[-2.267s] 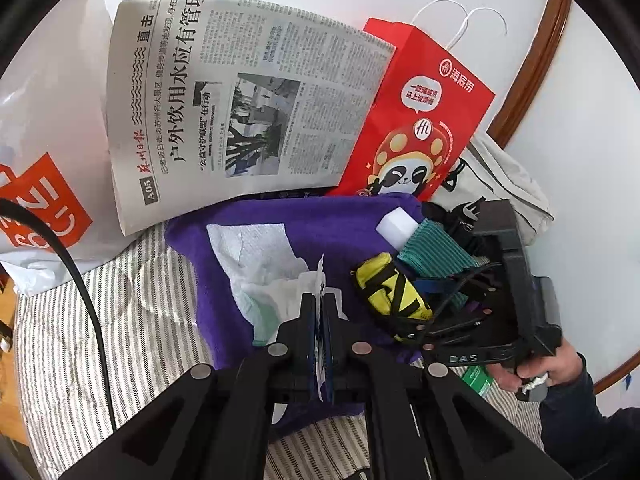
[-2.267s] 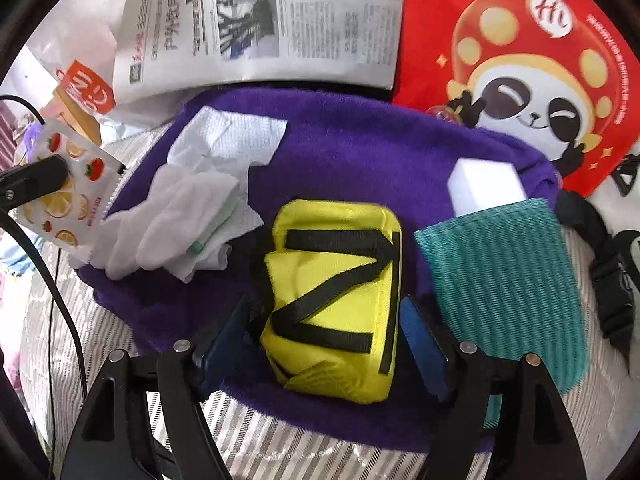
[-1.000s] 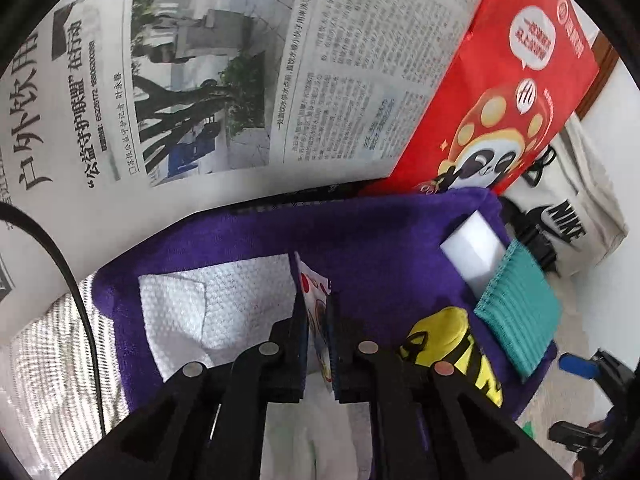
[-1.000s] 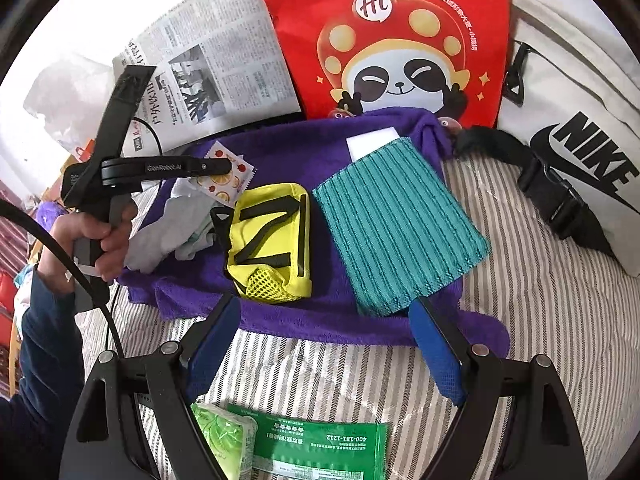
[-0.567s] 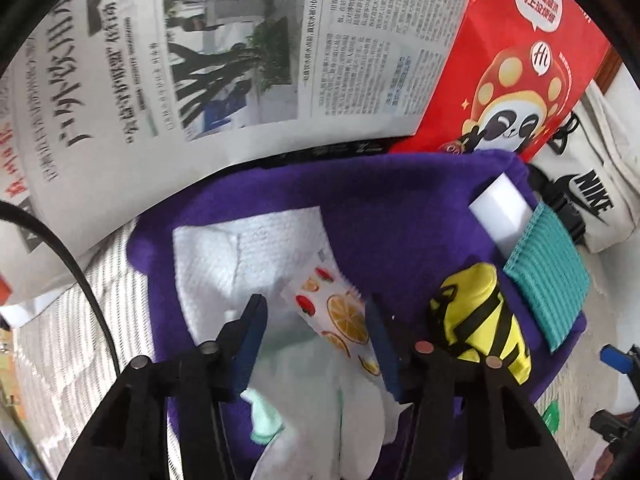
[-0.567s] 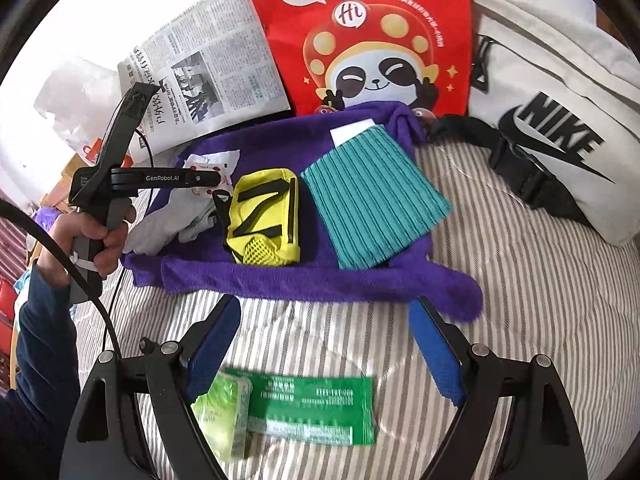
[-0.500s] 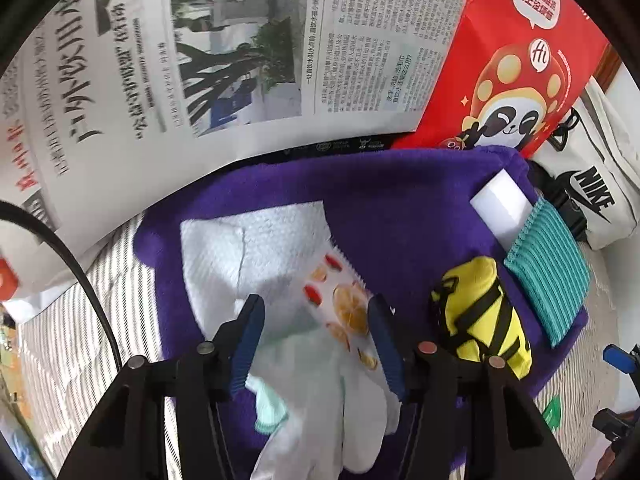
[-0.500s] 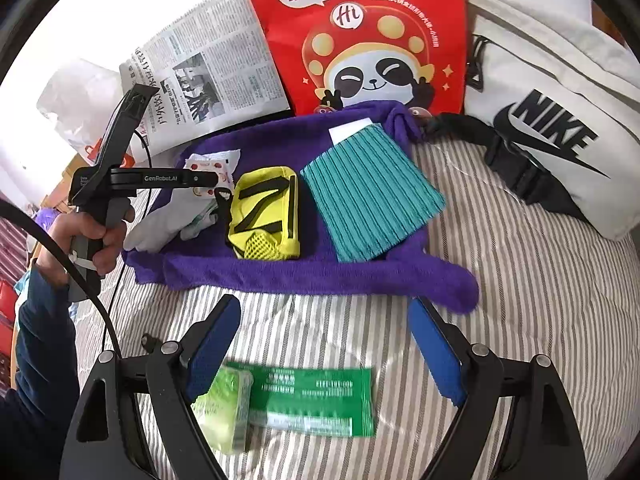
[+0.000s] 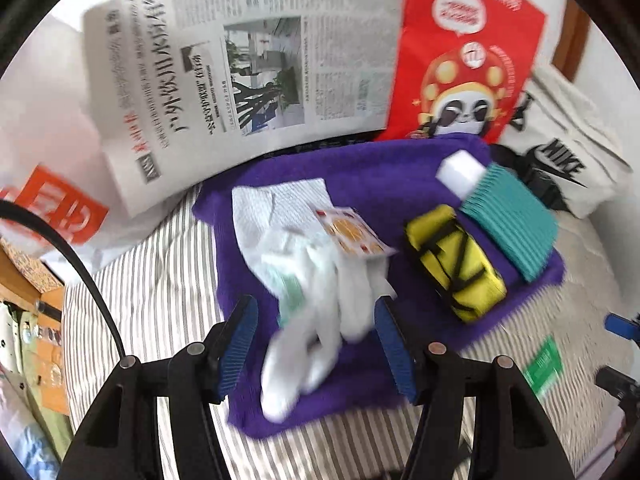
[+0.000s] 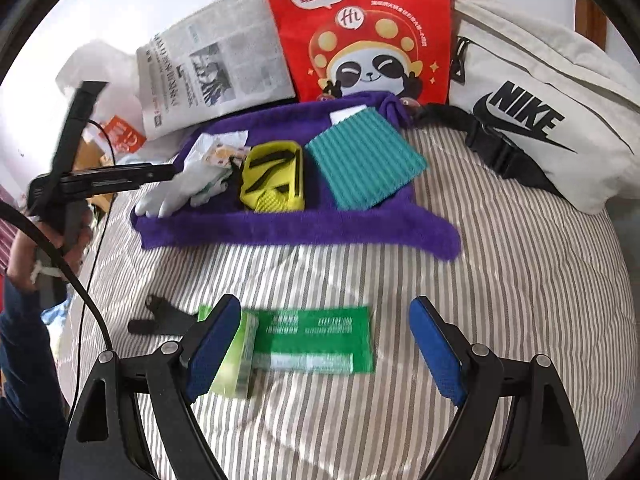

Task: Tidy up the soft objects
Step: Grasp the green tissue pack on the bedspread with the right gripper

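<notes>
Where stripes show, purple towel (image 10: pixel 280 232) covers bedspread (image 10: pixel 500 280).

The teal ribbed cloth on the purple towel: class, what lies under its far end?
A white block sticks out from under the teal ribbed cloth, both resting on the purple towel. How far the block reaches beneath the cloth is hidden.

On a purple towel (image 9: pixel 392 196): crumpled white gloves (image 9: pixel 320 300), fruit-print sachet (image 9: pixel 352 236), yellow strapped pouch (image 9: pixel 452 264), teal ribbed cloth (image 9: pixel 508 220), white sponge (image 9: pixel 460 172).
</notes>
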A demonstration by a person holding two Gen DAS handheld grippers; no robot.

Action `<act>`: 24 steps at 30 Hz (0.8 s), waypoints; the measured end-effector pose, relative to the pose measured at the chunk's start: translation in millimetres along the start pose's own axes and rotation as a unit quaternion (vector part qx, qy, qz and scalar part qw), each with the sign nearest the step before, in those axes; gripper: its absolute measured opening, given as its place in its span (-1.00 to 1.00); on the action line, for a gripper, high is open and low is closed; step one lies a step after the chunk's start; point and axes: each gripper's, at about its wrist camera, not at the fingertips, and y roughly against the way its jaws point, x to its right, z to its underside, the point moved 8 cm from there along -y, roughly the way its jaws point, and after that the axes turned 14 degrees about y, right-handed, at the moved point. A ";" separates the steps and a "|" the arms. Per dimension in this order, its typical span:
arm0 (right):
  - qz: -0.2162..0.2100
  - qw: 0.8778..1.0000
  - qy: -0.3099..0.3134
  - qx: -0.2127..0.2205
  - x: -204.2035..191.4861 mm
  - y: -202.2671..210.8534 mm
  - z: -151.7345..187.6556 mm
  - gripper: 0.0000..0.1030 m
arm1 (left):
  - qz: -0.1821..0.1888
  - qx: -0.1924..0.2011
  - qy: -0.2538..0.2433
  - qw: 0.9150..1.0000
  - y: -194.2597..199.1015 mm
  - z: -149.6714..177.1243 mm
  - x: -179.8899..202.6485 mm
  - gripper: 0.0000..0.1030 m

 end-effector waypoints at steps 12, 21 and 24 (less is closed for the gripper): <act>-0.035 0.999 0.008 -0.028 -67.8 -22.8 34.9 0.66 | 0.035 0.016 0.021 0.999 41.5 76.9 -28.0 0.16; 0.005 0.999 0.011 -0.047 -95.6 -60.6 37.6 0.66 | 0.019 0.020 0.072 0.997 45.7 113.6 -69.7 0.46; 0.026 0.998 0.011 -0.048 -93.7 -71.6 36.3 0.67 | 0.011 0.018 0.075 0.997 46.6 120.5 -79.6 0.47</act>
